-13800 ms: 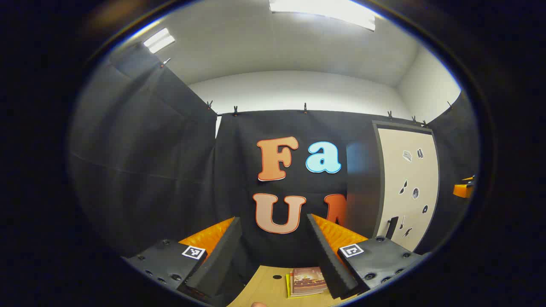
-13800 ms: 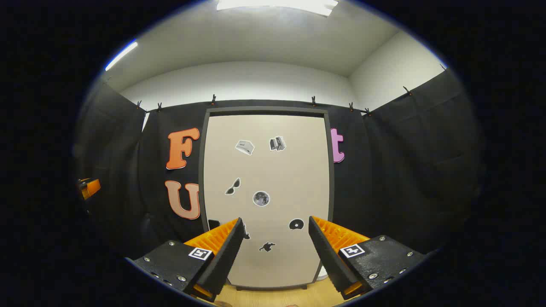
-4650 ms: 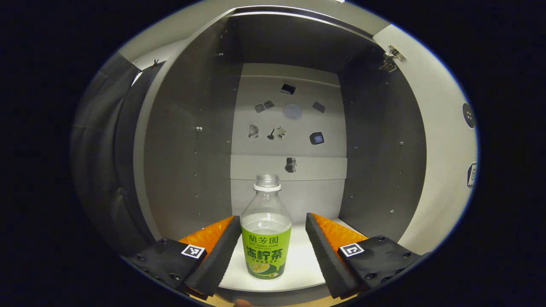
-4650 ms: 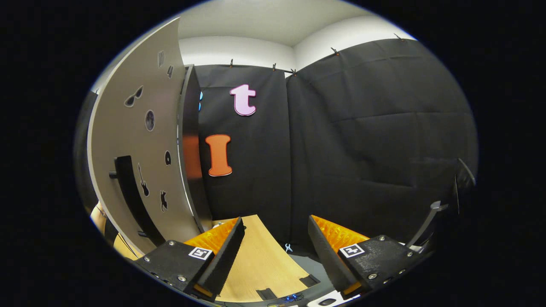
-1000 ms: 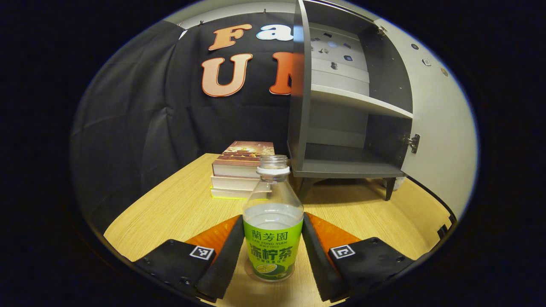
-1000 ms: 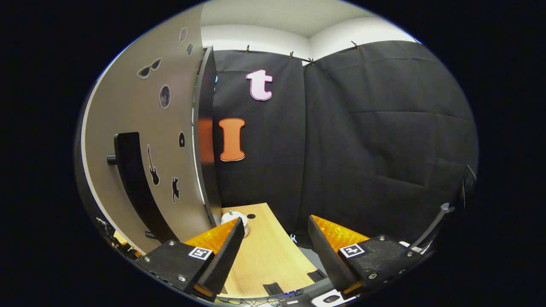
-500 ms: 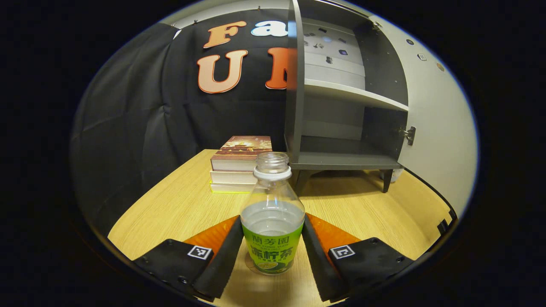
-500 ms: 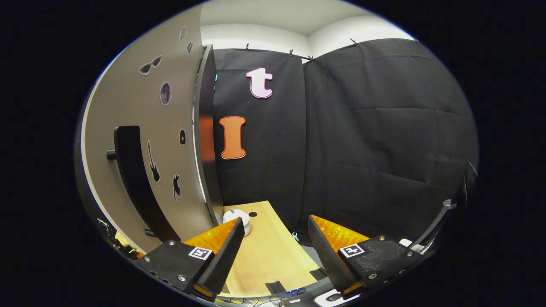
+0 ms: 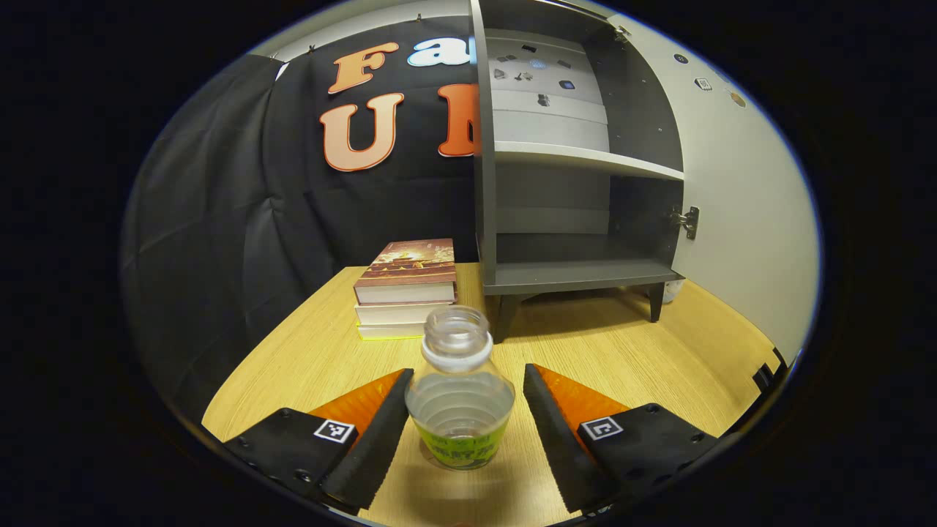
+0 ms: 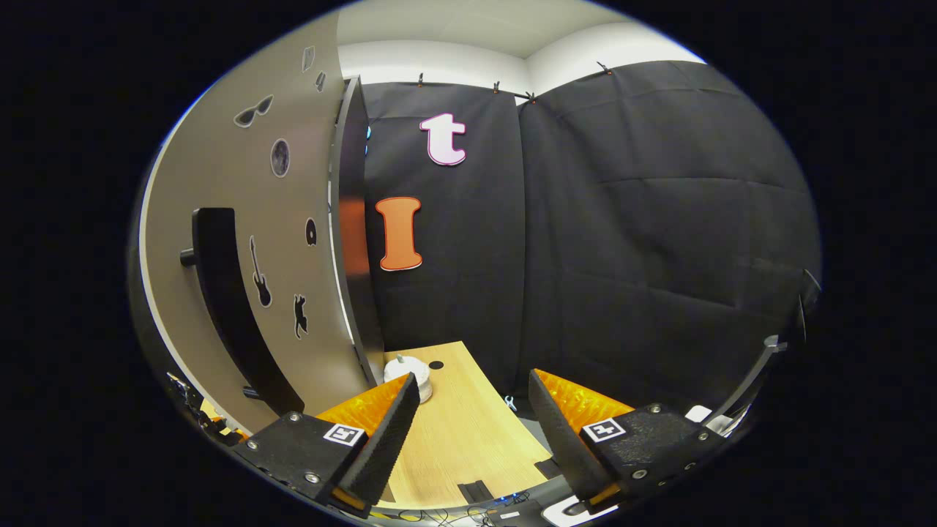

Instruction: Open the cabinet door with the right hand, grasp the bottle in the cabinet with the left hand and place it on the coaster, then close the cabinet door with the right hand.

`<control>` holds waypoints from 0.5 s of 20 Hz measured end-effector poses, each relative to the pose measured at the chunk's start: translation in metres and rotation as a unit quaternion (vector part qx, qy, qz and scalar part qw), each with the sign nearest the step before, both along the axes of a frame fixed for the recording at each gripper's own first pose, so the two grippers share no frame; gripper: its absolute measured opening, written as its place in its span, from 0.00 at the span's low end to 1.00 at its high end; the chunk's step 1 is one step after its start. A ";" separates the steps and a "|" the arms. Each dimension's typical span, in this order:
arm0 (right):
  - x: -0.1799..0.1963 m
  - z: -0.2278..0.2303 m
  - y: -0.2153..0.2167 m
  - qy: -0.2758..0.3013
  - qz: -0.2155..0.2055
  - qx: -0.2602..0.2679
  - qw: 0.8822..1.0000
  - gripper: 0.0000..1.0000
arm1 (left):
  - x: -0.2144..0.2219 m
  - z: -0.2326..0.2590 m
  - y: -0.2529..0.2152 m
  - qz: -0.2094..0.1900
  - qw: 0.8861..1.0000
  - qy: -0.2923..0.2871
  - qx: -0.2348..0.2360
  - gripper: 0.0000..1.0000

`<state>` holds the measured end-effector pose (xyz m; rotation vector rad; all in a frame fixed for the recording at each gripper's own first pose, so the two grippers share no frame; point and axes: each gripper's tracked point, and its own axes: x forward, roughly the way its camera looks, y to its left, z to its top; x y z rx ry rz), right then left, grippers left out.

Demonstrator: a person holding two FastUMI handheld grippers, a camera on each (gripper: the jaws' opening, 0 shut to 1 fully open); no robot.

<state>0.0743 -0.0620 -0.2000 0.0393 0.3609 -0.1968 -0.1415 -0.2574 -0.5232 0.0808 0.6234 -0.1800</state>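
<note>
Left gripper view: books (image 9: 405,285) beside cabinet (image 9: 571,219), behind bottle (image 9: 459,399).

Right gripper (image 10: 468,428) low in frame, fingers (image 10: 381,439) spread wide, nothing between them. Cabinet door (image 10: 249,241) swung open at left, pale face dotted with small dark stickers; long dark handle (image 10: 227,307) running down it. Wooden worktop (image 10: 454,432) below and ahead, past the fingers. Small white round object (image 10: 406,373) on worktop near the door's lower edge, just beside the left finger's tip. Dark hole (image 10: 436,364) in worktop close by.
</note>
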 end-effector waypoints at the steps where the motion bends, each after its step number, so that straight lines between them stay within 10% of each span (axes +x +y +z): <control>1: 0.000 0.000 0.000 0.000 0.000 0.001 1.000 0.93 | 0.000 0.003 0.001 0.002 1.000 -0.002 0.000 0.97; 10: 0.001 -0.001 0.004 -0.001 0.006 0.014 1.000 0.93 | 0.008 0.063 0.000 0.006 0.999 -0.037 -0.015 0.96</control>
